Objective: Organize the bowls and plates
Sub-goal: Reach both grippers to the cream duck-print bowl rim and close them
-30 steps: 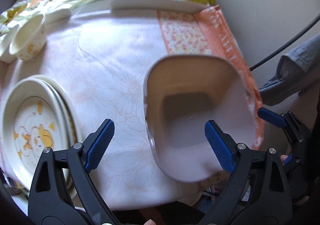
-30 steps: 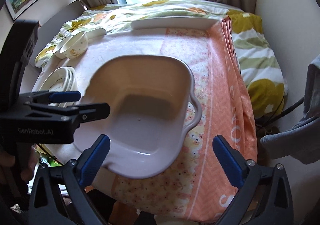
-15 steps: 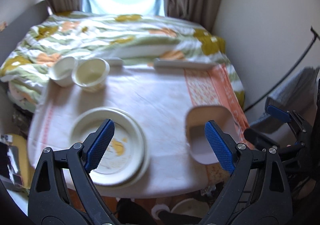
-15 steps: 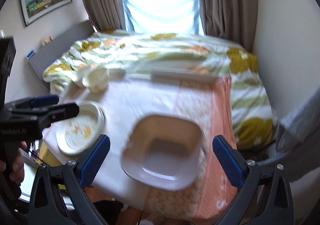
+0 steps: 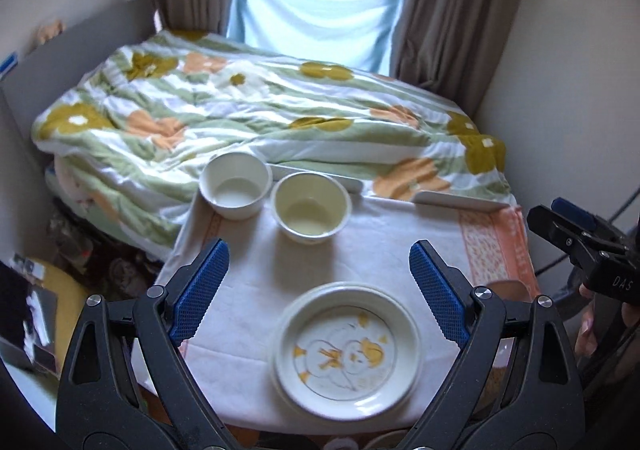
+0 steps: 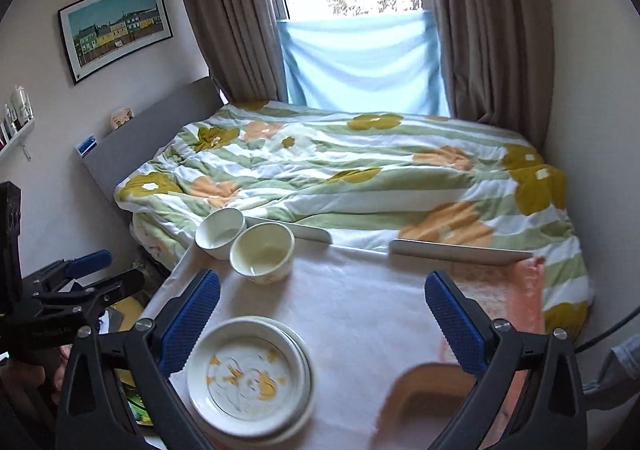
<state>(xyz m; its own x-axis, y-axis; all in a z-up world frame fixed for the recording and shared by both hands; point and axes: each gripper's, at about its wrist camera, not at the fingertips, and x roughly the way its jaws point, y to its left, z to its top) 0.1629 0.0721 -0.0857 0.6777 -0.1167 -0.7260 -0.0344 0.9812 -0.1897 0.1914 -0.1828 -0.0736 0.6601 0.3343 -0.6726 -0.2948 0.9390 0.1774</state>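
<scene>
stacked plates (image 5: 347,348): cream, yellow chick print, near table edge | two round bowls (image 5: 310,207) touching, far edge | left gripper (image 5: 318,298), right gripper (image 6: 322,320): jaws spread, empty | "DAS" on right gripper.

square bowl (image 6: 436,390) blurred, half hidden behind right jaws; plate stack (image 6: 250,376) motion-smeared

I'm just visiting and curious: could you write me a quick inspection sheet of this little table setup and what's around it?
Surface: small table under a white cloth with an orange patterned edge.
Job's things: stacked plates at the near edge; white bowl and cream bowl side by side at the far edge; square dish, partly hidden.
Clutter: nothing seen on the table.
Grippers: left gripper and right gripper both open, holding nothing.
Cables: dark cable, far right.
Surroundings: bed with floral duvet, curtains, window, framed picture.
</scene>
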